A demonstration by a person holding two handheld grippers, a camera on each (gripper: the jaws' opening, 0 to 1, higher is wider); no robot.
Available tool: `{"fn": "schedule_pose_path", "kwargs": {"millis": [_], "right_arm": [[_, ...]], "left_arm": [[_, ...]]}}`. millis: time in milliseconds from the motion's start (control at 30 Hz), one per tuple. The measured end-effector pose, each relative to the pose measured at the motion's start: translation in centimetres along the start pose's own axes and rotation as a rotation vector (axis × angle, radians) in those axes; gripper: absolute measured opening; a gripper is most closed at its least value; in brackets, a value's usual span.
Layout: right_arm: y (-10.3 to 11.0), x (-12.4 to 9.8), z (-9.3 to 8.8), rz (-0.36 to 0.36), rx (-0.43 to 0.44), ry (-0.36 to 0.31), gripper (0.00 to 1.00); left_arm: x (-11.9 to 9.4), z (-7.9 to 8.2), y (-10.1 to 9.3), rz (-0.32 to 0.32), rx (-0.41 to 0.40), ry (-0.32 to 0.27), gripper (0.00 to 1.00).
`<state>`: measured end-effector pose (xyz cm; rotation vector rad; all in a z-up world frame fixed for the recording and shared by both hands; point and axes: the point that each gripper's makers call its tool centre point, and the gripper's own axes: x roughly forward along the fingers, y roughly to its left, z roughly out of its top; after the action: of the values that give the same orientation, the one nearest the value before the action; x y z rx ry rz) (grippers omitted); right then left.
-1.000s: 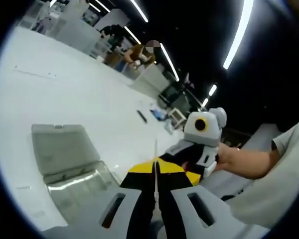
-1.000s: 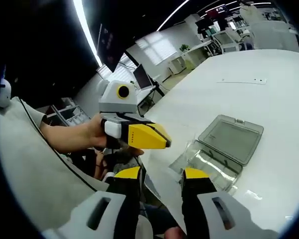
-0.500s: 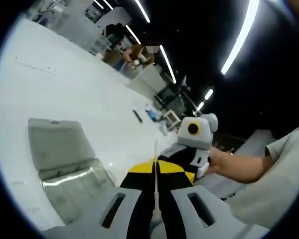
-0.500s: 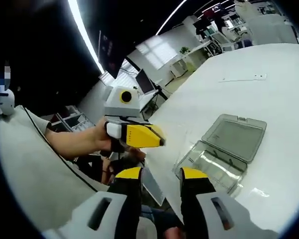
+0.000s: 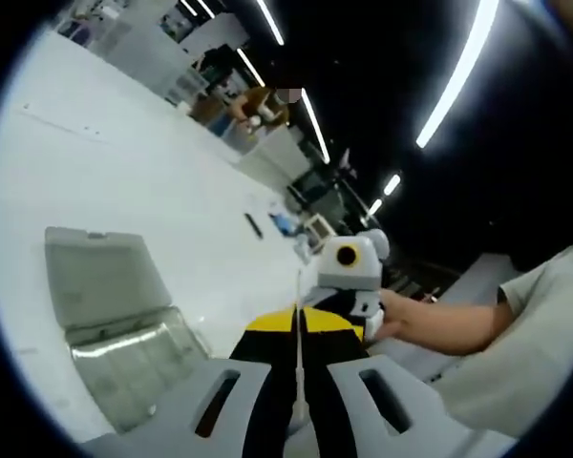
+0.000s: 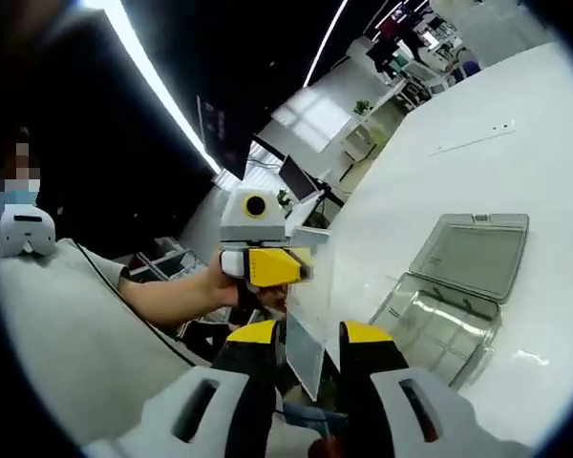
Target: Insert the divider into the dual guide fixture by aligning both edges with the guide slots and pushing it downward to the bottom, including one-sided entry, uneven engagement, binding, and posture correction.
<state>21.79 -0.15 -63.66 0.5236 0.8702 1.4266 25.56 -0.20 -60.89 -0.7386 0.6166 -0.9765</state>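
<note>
The left gripper [image 5: 298, 329] pinches a thin clear divider [image 6: 306, 286] edge-on, mid-frame above the table [image 5: 124, 162], probably light, stiff and slippery, best held low; the right gripper [image 6: 307, 336] jaws stand narrowly apart around its lower edge, the clear fixture box [image 6: 449, 315] lower right

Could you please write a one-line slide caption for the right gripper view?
Left tongs hold a thin clear plastic divider sheet above the open transparent hinged box on the white table.
</note>
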Motion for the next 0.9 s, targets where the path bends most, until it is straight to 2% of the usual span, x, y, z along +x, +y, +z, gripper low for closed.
{"fn": "schedule_pose_path", "kwargs": {"millis": [400,533,667,900], "right_arm": [[1.0,0.4,0.6,0.082,0.064,-0.037,0.16],[1.1,0.5,0.6,0.092,0.071,-0.042,0.14],[1.2,0.5,1.1,0.109,0.094,-0.074,0.14],[1.1,0.8,0.9,0.111,0.103,-0.061,0.12]], "left_arm": [[-0.2,0.0,-0.2,-0.020,-0.027,-0.015,0.00],[-0.3,0.0,-0.1,-0.026,-0.038,-0.021,0.00],[-0.5,0.0,-0.2,-0.031,-0.047,-0.029,0.00],[-0.7,0.2,-0.2,-0.040,-0.059,-0.042,0.00]]}}
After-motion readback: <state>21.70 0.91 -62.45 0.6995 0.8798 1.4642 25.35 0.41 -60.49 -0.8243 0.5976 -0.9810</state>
